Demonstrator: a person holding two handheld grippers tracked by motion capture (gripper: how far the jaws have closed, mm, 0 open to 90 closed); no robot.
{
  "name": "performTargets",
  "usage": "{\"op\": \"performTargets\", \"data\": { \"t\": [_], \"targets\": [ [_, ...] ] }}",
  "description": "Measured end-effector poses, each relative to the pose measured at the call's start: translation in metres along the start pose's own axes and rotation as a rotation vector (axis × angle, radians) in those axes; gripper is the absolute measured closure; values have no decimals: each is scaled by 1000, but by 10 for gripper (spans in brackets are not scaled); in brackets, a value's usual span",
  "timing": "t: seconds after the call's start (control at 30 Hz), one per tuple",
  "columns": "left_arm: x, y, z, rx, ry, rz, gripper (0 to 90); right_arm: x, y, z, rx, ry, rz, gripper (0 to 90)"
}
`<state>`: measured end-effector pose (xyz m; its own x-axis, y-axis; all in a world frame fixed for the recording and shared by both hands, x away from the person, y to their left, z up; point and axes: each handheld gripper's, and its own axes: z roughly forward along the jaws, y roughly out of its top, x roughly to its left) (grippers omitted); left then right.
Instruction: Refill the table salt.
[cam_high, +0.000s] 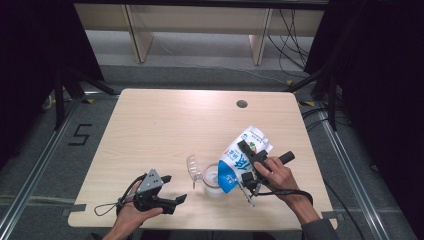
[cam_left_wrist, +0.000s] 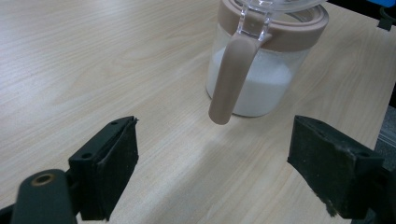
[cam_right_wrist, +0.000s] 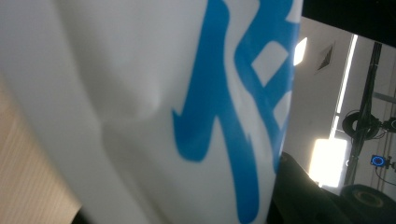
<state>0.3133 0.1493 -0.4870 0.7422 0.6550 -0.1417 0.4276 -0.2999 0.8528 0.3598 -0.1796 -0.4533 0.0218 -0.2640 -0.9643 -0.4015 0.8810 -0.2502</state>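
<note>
From the high view, the right gripper (cam_high: 248, 162) pinches a white-and-blue bag (cam_high: 243, 155), tilted with its lower corner over a clear jar (cam_high: 213, 181) near the front of the pale wooden table (cam_high: 165, 125); the jar's open lid (cam_high: 192, 166) stands to its left. The left gripper (cam_high: 172, 188) rests apart, jaws spread, on the table's front left. Grey floor, rails and cables surround the table. In the left gripper view, white powder part-fills the jar (cam_left_wrist: 261, 70), with its tan rim and handle, beyond the spread jaws. In the right gripper view, the bag (cam_right_wrist: 154, 107) sits close, wall and window behind.
</note>
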Motion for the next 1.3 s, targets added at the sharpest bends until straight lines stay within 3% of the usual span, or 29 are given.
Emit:
{"op": "performTargets", "data": {
  "t": [0.13,0.17,0.27,0.3,0.4,0.43,0.67,0.9,0.93,1.27,1.3],
  "targets": [
    [0,0,0,-1,0,-1,153,-2,0,1,-23,-30,-20,818],
    [-1,0,0,-5,0,-4,153,0,-1,0,-13,-20,5,821],
    [0,0,0,-2,1,0,152,0,-1,1,-13,-20,3,823],
    [0,0,0,-1,0,0,153,-2,0,1,-23,-30,-18,823],
    [0,0,0,-2,0,-1,153,1,-1,1,-16,-19,8,825],
    [0,0,0,-1,1,0,153,-1,0,1,-27,-29,-13,826],
    [-1,0,0,-5,0,-4,153,-1,0,2,-36,-28,-8,829],
    [0,0,0,-1,1,0,153,-2,0,1,-23,-4,-6,832],
    [-1,0,0,-5,0,-3,153,0,-1,1,-14,13,31,831],
    [-1,0,0,-4,1,-3,153,0,-1,2,-37,36,73,834],
    [-1,0,0,-4,1,-3,153,-4,-1,2,-56,32,56,834]
  ]
}}
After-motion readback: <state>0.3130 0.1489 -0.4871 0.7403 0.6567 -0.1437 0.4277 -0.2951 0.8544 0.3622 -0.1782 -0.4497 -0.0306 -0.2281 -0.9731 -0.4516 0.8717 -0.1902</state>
